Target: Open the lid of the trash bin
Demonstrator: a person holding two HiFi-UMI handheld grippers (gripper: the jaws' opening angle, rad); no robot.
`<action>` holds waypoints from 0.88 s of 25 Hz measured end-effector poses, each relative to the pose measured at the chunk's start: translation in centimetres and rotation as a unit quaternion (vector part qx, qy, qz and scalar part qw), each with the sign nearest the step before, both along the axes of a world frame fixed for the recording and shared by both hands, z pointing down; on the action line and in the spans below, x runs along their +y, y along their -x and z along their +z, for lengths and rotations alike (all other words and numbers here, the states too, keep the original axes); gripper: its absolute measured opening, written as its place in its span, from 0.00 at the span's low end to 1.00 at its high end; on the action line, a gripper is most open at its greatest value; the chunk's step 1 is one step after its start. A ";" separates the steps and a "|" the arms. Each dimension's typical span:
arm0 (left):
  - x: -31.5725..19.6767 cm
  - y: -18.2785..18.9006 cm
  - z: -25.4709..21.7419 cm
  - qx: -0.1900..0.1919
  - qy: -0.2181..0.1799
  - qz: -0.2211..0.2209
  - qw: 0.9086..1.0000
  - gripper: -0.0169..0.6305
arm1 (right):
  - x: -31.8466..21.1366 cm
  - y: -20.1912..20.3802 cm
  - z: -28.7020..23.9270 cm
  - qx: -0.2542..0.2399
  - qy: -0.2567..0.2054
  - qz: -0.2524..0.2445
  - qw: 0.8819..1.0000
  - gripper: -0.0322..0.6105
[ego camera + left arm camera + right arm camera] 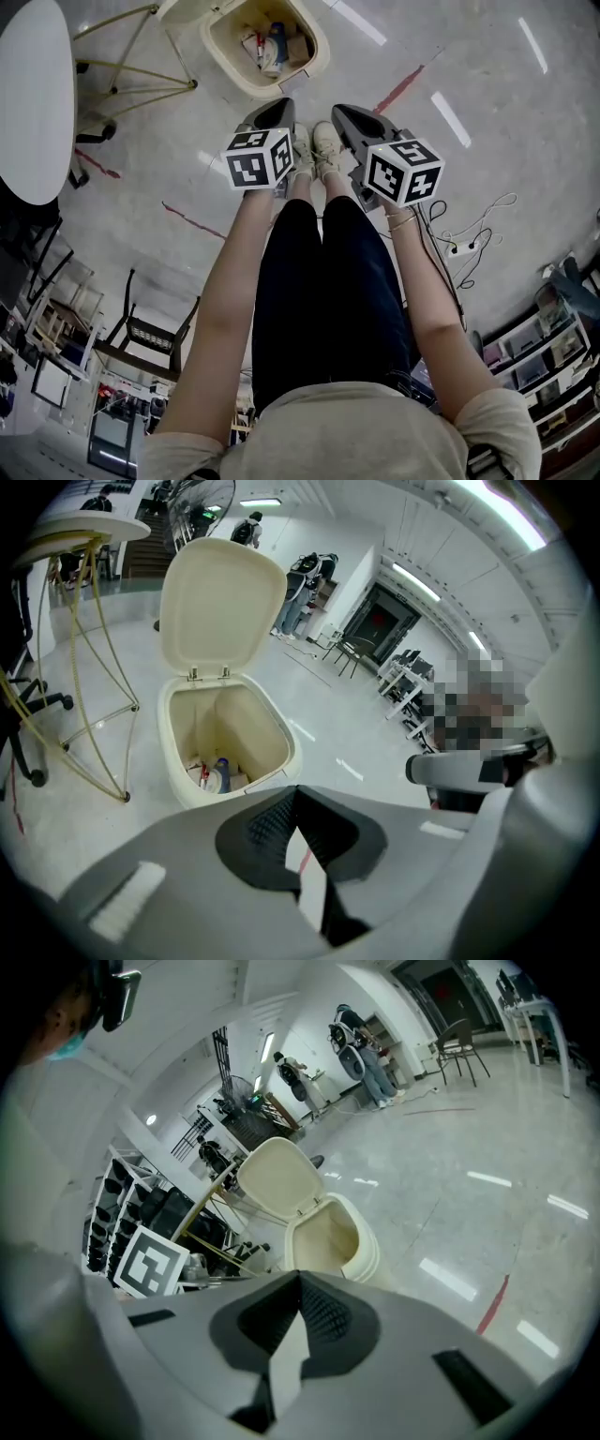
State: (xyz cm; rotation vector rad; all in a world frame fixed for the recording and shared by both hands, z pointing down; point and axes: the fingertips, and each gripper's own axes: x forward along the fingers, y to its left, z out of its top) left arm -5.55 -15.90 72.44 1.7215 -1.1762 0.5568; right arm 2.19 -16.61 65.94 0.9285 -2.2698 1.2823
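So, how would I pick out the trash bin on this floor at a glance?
Start from the round white table with thin yellow wire legs at the head view's upper left. Just right of it, ahead of the person's shoes, stands the cream plastic trash bin. Its hinged lid stands upright, showing litter inside.

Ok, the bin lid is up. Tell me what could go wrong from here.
1. The lid stands upright on its hinges with nothing holding it. The left hand-held gripper and the right hand-held gripper are both shut and clear of it, so it might drop closed.
2. A white cable lies on the floor by the person's right side, and a step that way could snag it.
3. The table legs stand close beside the trash bin, so a nudge could knock them.
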 end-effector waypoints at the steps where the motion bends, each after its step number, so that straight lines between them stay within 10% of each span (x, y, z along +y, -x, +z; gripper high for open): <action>1: 0.3 0.1 -0.7 0.004 0.000 -0.005 1.000 0.04 | 0.0 0.1 -0.7 0.000 -0.003 -0.001 1.000 0.06; 22: 1.9 1.9 -20.3 0.036 -0.116 -0.057 0.991 0.04 | 1.3 0.8 -18.5 -0.005 -0.112 -0.047 0.993 0.06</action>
